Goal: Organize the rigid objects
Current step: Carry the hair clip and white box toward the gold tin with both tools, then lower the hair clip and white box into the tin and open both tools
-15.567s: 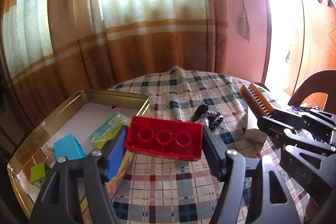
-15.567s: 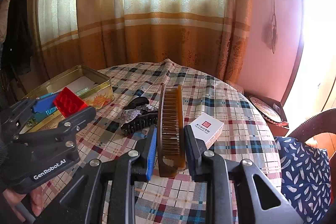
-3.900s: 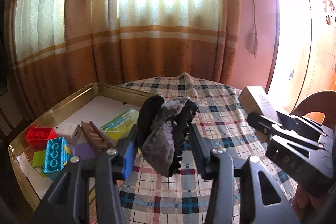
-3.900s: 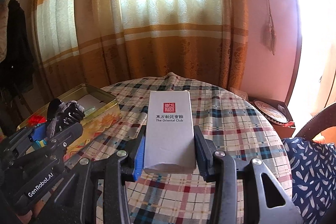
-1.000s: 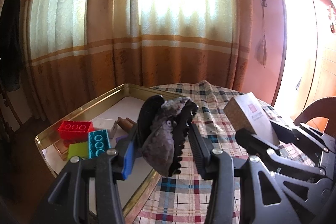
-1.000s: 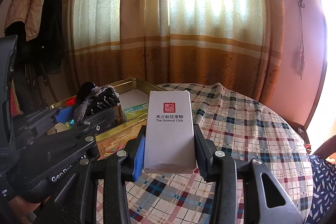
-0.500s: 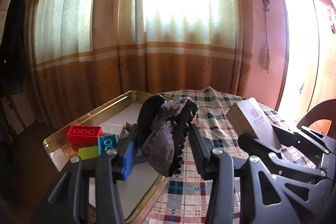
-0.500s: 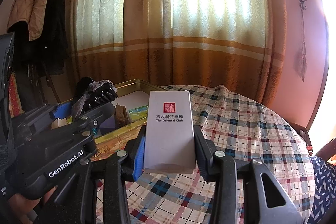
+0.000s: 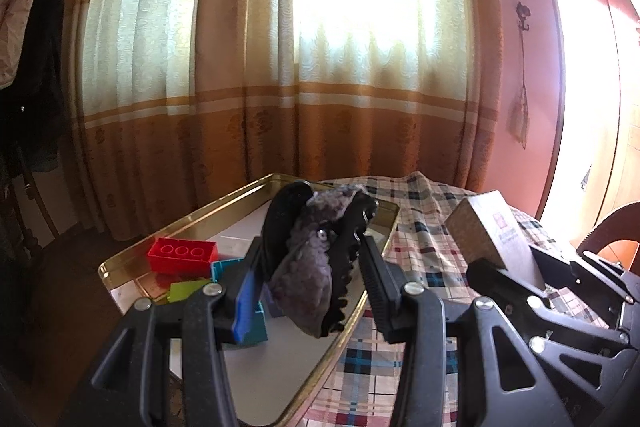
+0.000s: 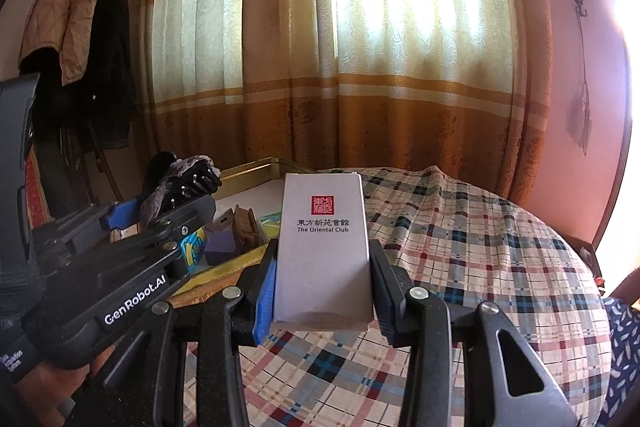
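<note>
Gold-coloured metal forms the shallow rectangular tin tray (image 9: pixel 192 223) at the left, lying below and ahead of the left gripper (image 9: pixel 314 267). Inside it, left of the fingers (image 9: pixel 248 283), rest a red plastic building brick (image 9: pixel 182 254), a lime-green block (image 9: pixel 185 287) and a teal block (image 9: pixel 224 267), close together. The right wrist view adds a brown wooden comb (image 10: pixel 248 225) and a purple block (image 10: pixel 221 245) in the same tray. The left gripper's fingers are clamped on a black claw hair clip wrapped in grey-purple knitted fabric (image 9: pixel 316 259), held in the air over the tray's near right edge. Further right, the right gripper (image 10: pixel 322 277) has its fingers (image 10: pixel 266 285) pressed against both sides of a pale grey cardboard box with a red seal and "The Oriental Club" lettering (image 10: pixel 322 239), raised above the plaid-clothed round table (image 10: pixel 480 247), just right of the tray.
</note>
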